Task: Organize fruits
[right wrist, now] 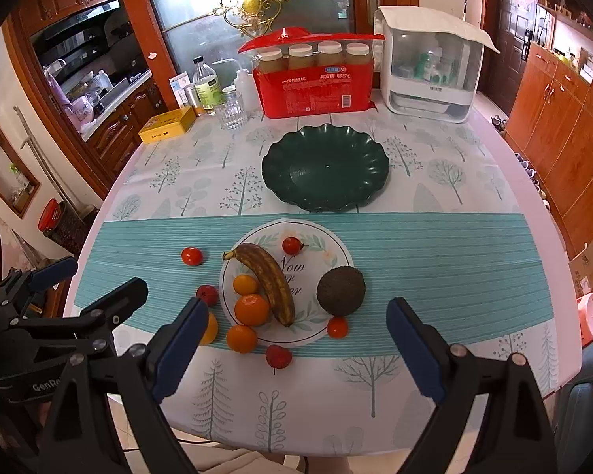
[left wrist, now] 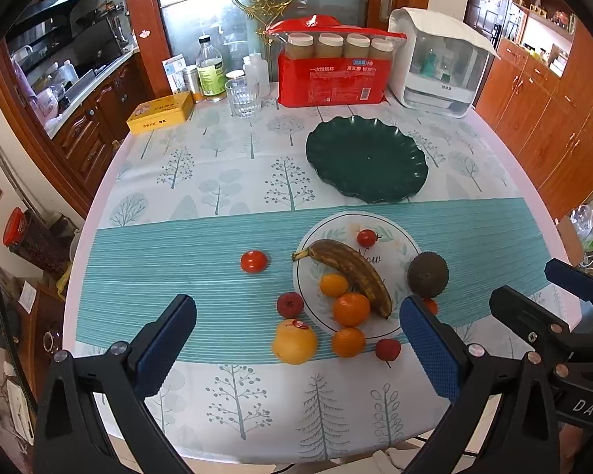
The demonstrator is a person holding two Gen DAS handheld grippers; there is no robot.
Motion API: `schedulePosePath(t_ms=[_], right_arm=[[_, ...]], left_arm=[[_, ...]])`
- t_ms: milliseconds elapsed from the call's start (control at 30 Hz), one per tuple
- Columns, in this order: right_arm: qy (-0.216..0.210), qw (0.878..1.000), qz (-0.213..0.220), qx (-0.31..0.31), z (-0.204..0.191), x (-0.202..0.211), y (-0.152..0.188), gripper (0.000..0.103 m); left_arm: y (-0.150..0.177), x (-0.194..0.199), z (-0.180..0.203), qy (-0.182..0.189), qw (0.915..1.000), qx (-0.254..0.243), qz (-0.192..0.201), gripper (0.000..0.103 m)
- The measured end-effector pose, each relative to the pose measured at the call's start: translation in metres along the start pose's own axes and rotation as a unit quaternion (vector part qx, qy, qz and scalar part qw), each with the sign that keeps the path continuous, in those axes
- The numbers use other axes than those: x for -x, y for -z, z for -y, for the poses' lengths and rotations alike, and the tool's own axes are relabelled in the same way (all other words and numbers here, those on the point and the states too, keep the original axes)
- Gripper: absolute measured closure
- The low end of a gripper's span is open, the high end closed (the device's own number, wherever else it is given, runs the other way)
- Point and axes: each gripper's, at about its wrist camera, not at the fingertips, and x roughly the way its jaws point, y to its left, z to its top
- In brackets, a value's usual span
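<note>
A brown banana, several small oranges, cherry tomatoes, small red fruits, a dark avocado and a large yellow-orange fruit lie on the teal cloth around its printed white circle. An empty dark green plate sits behind them. My left gripper is open above the table's front edge, before the fruit. My right gripper is open and empty, beside it.
At the table's far edge stand a yellow tin, a glass, bottles, a red package of jars and a white dispenser box. Wooden cabinets stand on the right, a kitchen counter on the left.
</note>
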Motion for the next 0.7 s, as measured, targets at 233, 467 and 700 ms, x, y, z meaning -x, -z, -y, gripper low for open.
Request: schedulePosePath(t_ms=[233,467,700], right_arm=[[-0.001,1.0,-0.016,0.0,-0.002,-0.011,0.001,0.015],[0.017,0.999,-0.032,-0.002,0.0,-0.025,0.004,0.017],[0.031,0.998,-0.061,-0.013,0.006,-0.048,0.016,0.018]], left_arm=[[-0.003,-0.012,-0.006,0.01,0.9998,-0.007,-0.015,0.001],[-0.004,-0.029,-0.016,0.023,0.9992,-0.003,-0.032,0.001],[-0.001,-0.057,-0.028,0.02,0.9985,-0.007,-0.05,0.001]])
